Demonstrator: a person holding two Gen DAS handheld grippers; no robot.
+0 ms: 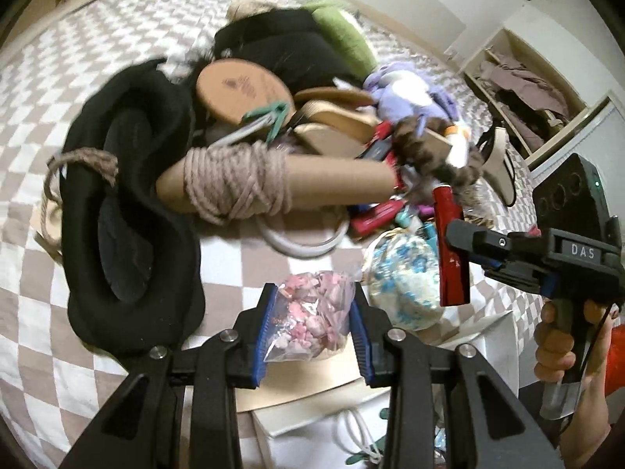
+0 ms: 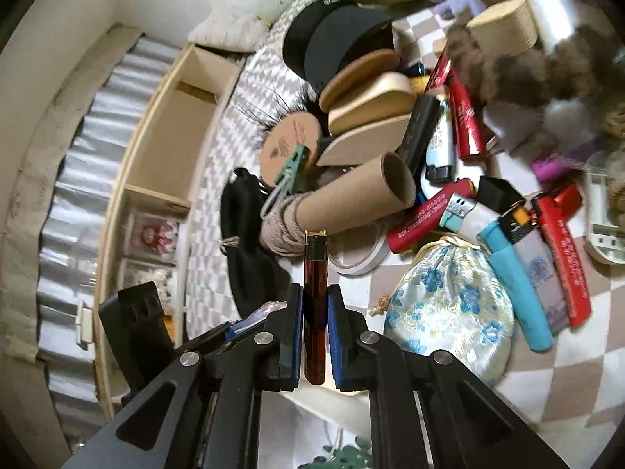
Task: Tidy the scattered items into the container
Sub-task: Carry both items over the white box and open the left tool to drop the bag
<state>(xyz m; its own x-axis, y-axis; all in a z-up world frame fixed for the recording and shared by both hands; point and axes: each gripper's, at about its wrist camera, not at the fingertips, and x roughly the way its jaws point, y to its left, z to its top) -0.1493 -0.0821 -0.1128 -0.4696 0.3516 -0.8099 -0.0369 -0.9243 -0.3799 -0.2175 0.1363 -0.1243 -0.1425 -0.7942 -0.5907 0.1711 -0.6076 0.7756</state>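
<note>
My left gripper is shut on a clear bag of pink pieces and holds it above the white container at the bed's near edge. My right gripper is shut on a dark red lighter, held upright; it also shows in the left wrist view at the right, above the container. A pile of scattered items lies on the checkered bedspread: a cardboard tube wound with rope, a floral pouch, several lighters, round wooden lids.
A black padded item lies left of the pile. A purple plush toy and a green cushion lie behind it. An open shelf with clothes stands at the far right. A white ring lies under the tube.
</note>
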